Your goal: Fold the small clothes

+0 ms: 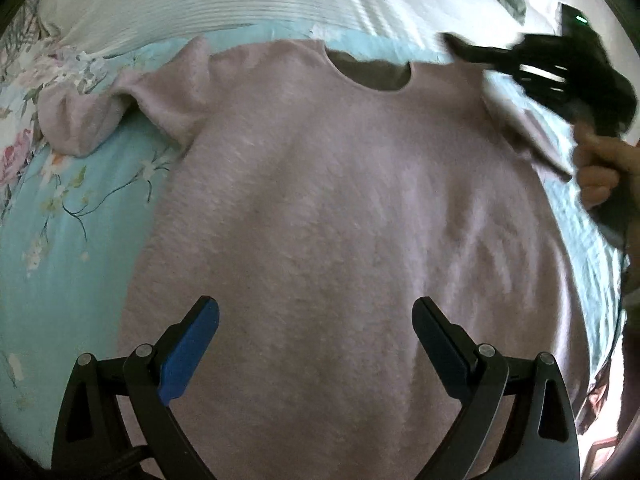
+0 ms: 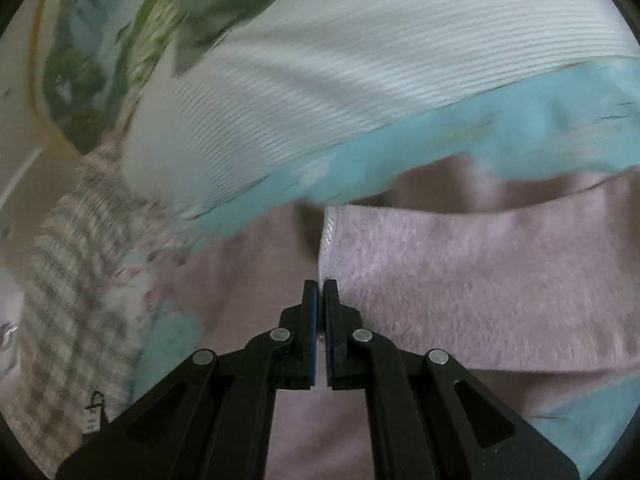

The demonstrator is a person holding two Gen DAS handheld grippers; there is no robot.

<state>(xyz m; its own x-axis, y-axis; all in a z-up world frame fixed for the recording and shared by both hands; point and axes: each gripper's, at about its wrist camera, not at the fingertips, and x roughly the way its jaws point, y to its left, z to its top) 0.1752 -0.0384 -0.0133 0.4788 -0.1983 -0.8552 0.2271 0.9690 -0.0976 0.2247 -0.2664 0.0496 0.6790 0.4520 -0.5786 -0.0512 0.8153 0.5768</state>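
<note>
Floral bedsheet (image 1: 60, 240) under pink sweater (image 1: 340, 208)

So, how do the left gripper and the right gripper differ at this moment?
The left gripper is wide open and holds nothing; the right gripper is shut on the sleeve of the pink sweater. The left one is above the sweater's lower body, the right one at its shoulder. Both have black fingers with blue pads.

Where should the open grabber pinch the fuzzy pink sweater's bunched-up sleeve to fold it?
Pinch the sleeve at its loose outer end, coming from the outer side over the blue floral sheet. It lies crumpled beside the pink sweater, so its end probably lifts easiest. The left gripper hangs open.
</note>
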